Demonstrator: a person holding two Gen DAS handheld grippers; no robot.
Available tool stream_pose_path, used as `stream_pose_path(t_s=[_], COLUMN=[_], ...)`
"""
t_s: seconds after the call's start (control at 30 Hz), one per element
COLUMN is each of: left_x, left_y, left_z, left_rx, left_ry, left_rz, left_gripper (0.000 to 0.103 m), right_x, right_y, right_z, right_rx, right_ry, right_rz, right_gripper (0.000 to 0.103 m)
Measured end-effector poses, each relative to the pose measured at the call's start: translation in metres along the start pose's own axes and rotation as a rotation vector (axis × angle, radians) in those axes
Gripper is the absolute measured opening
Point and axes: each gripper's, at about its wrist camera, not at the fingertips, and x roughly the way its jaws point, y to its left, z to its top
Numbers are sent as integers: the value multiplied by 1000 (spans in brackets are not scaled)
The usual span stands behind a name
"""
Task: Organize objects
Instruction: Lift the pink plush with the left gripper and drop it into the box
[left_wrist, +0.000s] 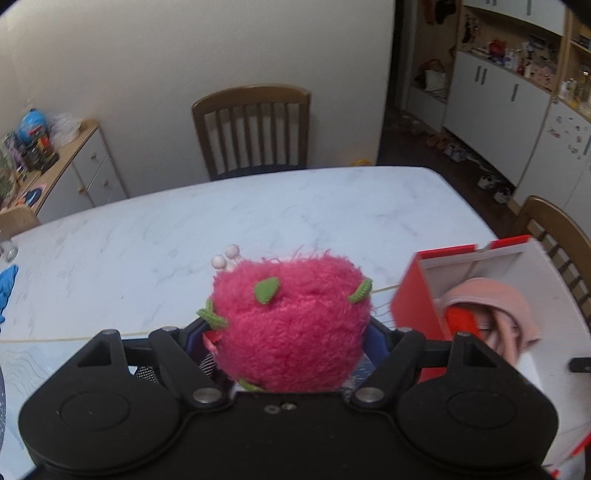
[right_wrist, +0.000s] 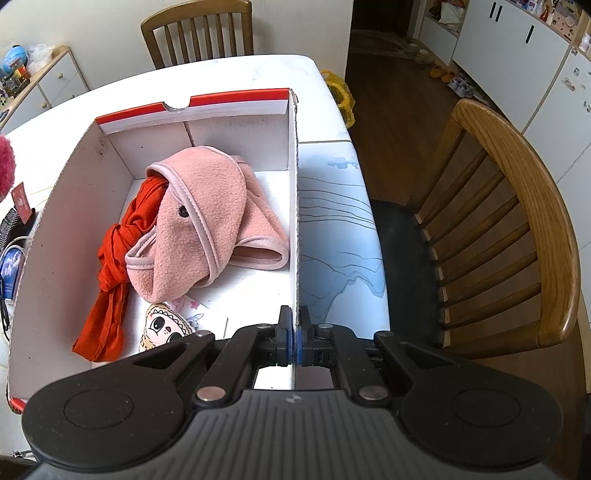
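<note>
Counter (left_wrist: 258, 221): white marble-look top, mostly bare.
Room: wooden chair (left_wrist: 251, 129) at the far side, white cabinets (left_wrist: 498, 103) behind.
Left gripper (left_wrist: 291, 332): fingers clamped on pink plush toy (left_wrist: 291, 317), above the counter.
Right gripper (right_wrist: 294, 332): fingers pinched on the box (right_wrist: 55, 206) wall.
Box contents: pink fleece (right_wrist: 207, 218), red cloth (right_wrist: 118, 236).

Left gripper's fingers (left_wrist: 380, 339) mostly hidden behind pink plush toy (left_wrist: 291, 328); doll-face item (right_wrist: 162, 326) partly behind right gripper (right_wrist: 294, 343).

box (right_wrist: 295, 221) half free, tabletop (left_wrist: 258, 221) open
</note>
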Motion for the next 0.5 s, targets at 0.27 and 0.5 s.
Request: stream_pose_path(t_s=[0.27, 0.5], left_x=[-41, -46], left_y=[-43, -94], left_z=[6, 0], left_rx=[45, 129], left_ry=[-88, -73], left_rz=[-88, -170], left_gripper=[78, 78], right_x=[1, 1], right_y=[-2, -3], right_z=[-1, -2], right_rx=[6, -1], right_ry=[1, 0], right_rz=[25, 34], right_gripper=[2, 2])
